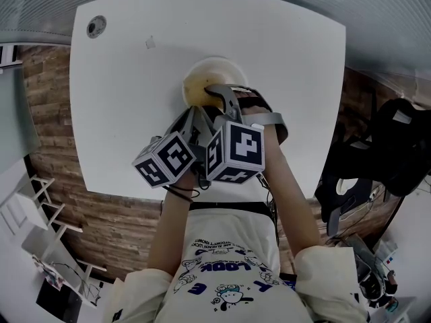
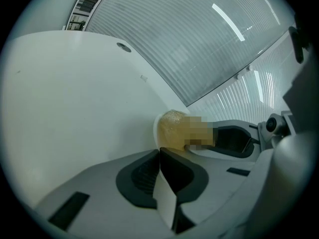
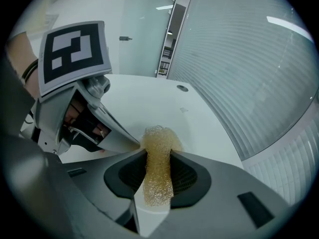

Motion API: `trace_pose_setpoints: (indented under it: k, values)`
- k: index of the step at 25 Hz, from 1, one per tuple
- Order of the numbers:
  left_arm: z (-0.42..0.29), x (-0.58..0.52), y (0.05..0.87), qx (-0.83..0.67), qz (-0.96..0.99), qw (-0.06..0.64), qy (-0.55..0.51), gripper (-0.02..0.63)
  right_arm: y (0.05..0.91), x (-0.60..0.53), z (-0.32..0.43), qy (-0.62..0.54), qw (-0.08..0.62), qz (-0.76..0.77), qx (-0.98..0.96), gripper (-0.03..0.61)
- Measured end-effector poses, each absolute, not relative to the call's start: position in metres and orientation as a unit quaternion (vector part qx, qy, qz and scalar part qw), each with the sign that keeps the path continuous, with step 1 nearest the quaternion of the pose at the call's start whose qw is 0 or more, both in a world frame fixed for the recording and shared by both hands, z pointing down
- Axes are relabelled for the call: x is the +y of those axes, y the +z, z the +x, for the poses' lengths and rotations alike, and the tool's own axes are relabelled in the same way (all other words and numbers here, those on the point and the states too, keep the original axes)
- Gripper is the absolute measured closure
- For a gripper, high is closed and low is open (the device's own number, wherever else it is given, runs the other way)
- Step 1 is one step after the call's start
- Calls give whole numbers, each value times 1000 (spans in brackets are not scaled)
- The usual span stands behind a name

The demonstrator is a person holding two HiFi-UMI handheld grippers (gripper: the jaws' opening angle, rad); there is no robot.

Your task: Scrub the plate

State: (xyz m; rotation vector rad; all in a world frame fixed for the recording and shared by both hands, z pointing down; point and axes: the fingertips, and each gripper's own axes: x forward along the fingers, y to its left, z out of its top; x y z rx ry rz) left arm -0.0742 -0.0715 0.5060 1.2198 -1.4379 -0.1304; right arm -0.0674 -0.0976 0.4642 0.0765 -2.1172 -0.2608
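A white plate (image 1: 210, 64) lies at the middle of the white table (image 1: 121, 99). My left gripper (image 1: 194, 112) reaches its near rim from the left. In the left gripper view the jaws (image 2: 162, 158) are shut on the thin white plate edge (image 2: 165, 199). My right gripper (image 1: 217, 94) sits over the plate, shut on a yellow mesh scrubber (image 3: 158, 156) that stands up between its fingers (image 3: 158, 171). The scrubber (image 2: 174, 127) rests on the plate's inside, with the right gripper's dark jaw just right of it. The left gripper (image 3: 99, 128) shows close by at the left of the right gripper view.
A round grommet (image 1: 96, 26) and a small scrap (image 1: 150, 42) are on the table's far left part. The floor around is wood planking. A dark chair with a bag (image 1: 397, 147) stands to the right, and a white rack (image 1: 40, 227) at the lower left.
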Motion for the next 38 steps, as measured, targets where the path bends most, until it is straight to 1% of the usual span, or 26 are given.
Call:
trace_pose_setpoints:
  k: [13, 26, 38]
  values:
    - [-78, -69, 509, -622, 513, 589, -54, 586, 468, -77, -41, -96, 514, 26, -852, 459]
    - [-76, -72, 508, -619, 515, 590, -66, 586, 469, -58, -19, -75, 522, 19, -849, 459]
    - [-75, -70, 510, -614, 512, 598, -58, 586, 468, -90, 2, -64, 522, 65, -848, 457]
